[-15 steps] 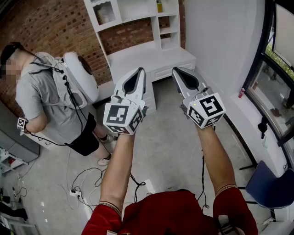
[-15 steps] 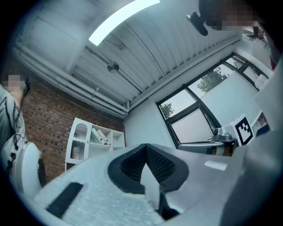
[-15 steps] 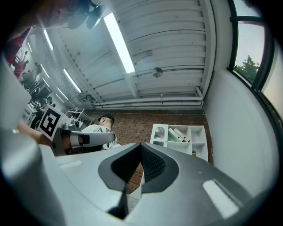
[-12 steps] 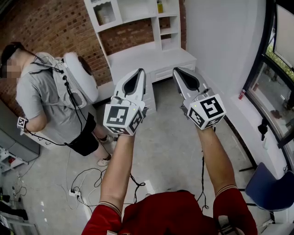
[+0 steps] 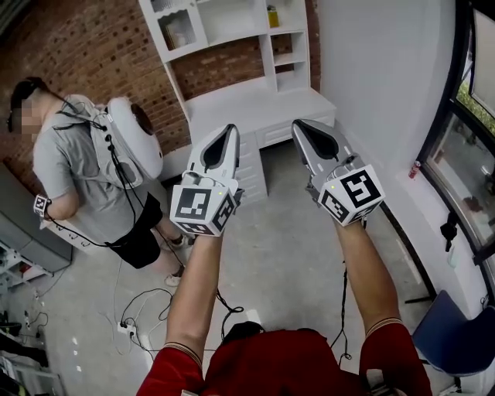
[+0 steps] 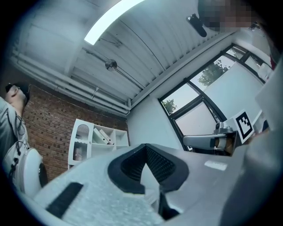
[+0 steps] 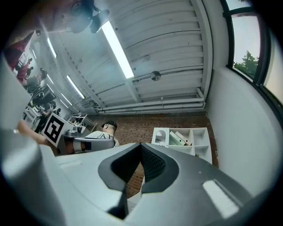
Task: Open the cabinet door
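Since the frame half a second earlier, both hand-held grippers sit slightly lower in the head view, and the white cabinet unit [image 5: 232, 46] and the bystander lie a little further right; the jaws read unchanged. Item one: left hand-held gripper [image 5: 230, 128], grey shell, jaws together at the tips, nothing between them, the closed tips plain in its own view [image 6: 145, 146]; marker cube [image 5: 203, 207] at the rear, bare forearm and red sleeve behind. Item two: right hand-held gripper [image 5: 298, 124], same build, jaws likewise met at the tips and empty [image 7: 140, 145]; marker cube [image 5: 352, 193] at the rear. Both are raised side by side, apart from each other, aimed toward the cabinet unit and well apart from it. Item three: cabinet door [image 5: 179, 29], arched glazed panel on the upper left compartment of the unit, apparently flush and closed; it also shows in the left gripper view [image 6: 79, 143] and the right gripper view [image 7: 161, 137]. Beside it, an open compartment holds leaning folders [image 6: 104, 137]. A yellow-green bottle [image 5: 272, 15] stands on an upper shelf. Below is the unit's white bench [image 5: 255, 100] with drawers, set against a brick wall [image 5: 93, 46]. Item four: the bystander [image 5: 77, 170] at left, in a grey shirt, with a white rounded pack [image 5: 135, 139]. Also a grey floor [image 5: 286, 247] with cables [image 5: 131, 309], a red can [image 5: 418, 168] by the window, and a blue chair [image 5: 452, 317] at lower right.
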`<state>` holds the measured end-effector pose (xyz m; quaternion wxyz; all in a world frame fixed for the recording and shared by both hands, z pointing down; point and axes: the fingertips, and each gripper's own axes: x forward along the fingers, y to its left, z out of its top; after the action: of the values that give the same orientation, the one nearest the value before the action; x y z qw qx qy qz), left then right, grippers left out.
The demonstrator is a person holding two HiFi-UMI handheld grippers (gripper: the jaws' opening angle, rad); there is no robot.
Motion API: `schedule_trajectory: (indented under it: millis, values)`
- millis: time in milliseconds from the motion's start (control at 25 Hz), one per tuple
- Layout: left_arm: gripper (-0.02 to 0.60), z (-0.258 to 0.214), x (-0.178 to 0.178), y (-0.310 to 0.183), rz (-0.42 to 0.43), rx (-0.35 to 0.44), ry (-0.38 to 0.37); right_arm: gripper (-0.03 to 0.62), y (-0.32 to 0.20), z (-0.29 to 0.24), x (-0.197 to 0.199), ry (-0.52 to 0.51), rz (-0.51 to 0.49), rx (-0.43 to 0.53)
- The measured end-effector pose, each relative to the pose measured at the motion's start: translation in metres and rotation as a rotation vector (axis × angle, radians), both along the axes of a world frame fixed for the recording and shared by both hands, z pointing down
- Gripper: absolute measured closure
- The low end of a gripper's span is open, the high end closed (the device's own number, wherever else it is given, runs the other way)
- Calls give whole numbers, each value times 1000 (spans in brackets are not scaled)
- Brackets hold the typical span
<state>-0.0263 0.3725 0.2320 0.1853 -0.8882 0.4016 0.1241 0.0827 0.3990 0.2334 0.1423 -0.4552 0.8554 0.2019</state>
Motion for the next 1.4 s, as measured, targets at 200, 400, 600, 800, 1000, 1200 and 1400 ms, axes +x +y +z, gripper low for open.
schedule_trajectory:
  millis: [200, 400, 600, 800, 1000, 1200, 1400]
  values:
    - [579, -1, -4, -34, -21, 2, 5, 582, -29, -1, 0, -3, -14, 17]
    - [578, -2, -15, -90, -28, 17, 21, 582, -85, 2, -9, 14, -19, 10]
    - [579, -8, -24, -169, -20, 52, 34, 582, -165, 0, -20, 47, -13, 19]
    - [579, -22, -37, -265, -6, 96, 29, 582, -266, -9, -35, 32, -15, 27]
    - [579, -22, -52, -353, -5, 83, 18, 582, -350, -10, -45, 36, 0, 18]
    - [579, -26, -72, -407, -11, 77, 31, 582, -411, -10, -56, 46, 2, 3]
    - [578, -31, -87, -450, -25, 83, 35, 582, -459, -11, -63, 23, -16, 10]
